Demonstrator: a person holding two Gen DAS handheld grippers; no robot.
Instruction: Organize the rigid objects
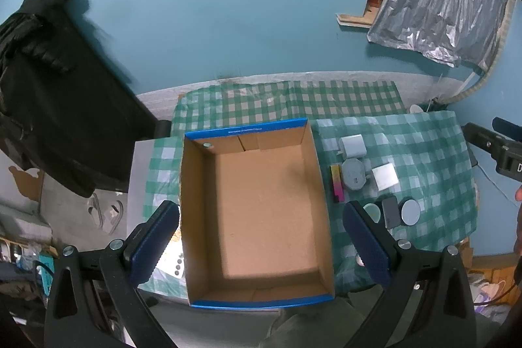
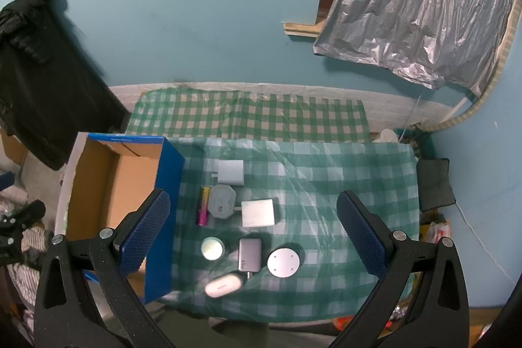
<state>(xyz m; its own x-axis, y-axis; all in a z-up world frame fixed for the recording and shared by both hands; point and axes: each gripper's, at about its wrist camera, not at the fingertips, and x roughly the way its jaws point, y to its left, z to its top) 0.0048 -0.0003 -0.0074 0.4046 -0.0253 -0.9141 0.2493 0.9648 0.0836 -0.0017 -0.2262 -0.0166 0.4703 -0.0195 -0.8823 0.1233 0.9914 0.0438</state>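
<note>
An empty cardboard box [image 1: 261, 211] with blue outer walls [image 2: 164, 211] sits on the left of the green checked tablecloth [image 2: 342, 185]. Right of it lies a cluster of small items: two white chargers [image 2: 231, 172] [image 2: 258, 213], a grey octagonal device [image 2: 222, 201], a pink-yellow battery [image 2: 203, 205], a round mint tin [image 2: 212, 248], a dark grey charger [image 2: 250, 254], a silver disc [image 2: 283, 262] and a white oval case [image 2: 223, 282]. My left gripper [image 1: 261, 245] hangs open above the box. My right gripper [image 2: 259, 238] hangs open above the items, holding nothing.
Black clothing [image 1: 49, 93] hangs on the blue wall at the left. A silver foil sheet [image 2: 417, 5] covers a window at the upper right. A dark cushion [image 2: 435, 183] sits past the table's right edge. Clutter lies on the floor at the left.
</note>
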